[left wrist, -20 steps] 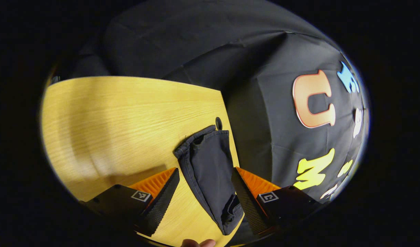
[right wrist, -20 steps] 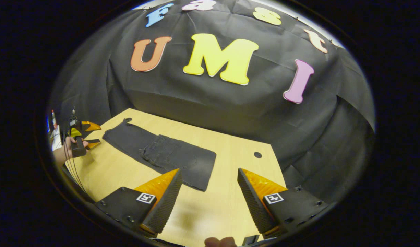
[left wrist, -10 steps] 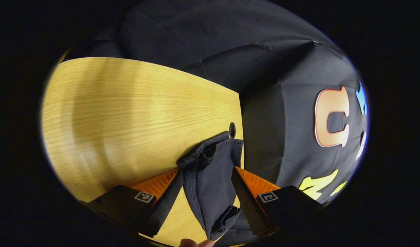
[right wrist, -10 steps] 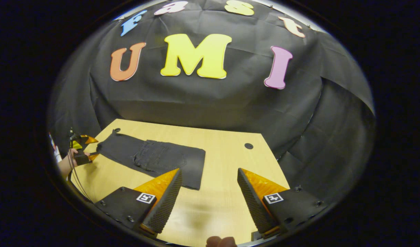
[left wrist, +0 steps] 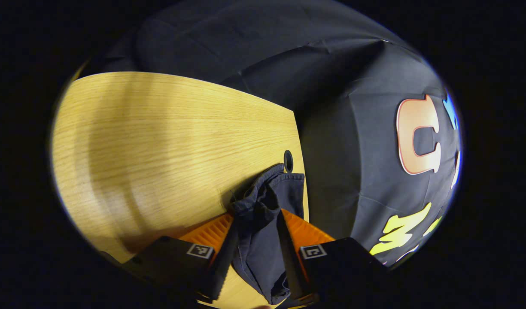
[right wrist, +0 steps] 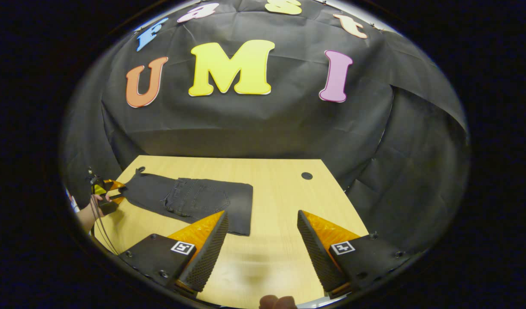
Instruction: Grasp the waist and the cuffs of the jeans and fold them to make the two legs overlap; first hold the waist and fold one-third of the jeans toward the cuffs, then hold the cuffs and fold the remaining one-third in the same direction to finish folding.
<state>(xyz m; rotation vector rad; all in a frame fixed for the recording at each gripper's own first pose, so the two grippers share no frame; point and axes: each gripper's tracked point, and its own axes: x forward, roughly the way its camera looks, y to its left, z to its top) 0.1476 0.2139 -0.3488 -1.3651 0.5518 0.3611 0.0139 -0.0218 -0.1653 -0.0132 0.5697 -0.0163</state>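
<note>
In the left gripper view, the left gripper (left wrist: pixel 257 249) had both fingers squeezed on the bunched cuffs (left wrist: pixel 263 206) of the dark jeans (left wrist: pixel 263 257), near the table (left wrist: pixel 151 141) edge. A small round hole (left wrist: pixel 288 161) sat just past them. In the right gripper view, the right gripper (right wrist: pixel 263 244) hung wide open above bare wood, holding nothing. Farther off, the jeans lay flat, seemingly folded once. The hand (right wrist: pixel 93 210) looked tiny and blurry.

Dark jeans (right wrist: pixel 194 199) lie flat, partly folded, along the bench's far-left edge; cuffs (left wrist: pixel 263 206) bunched and raised at the corner.
</note>
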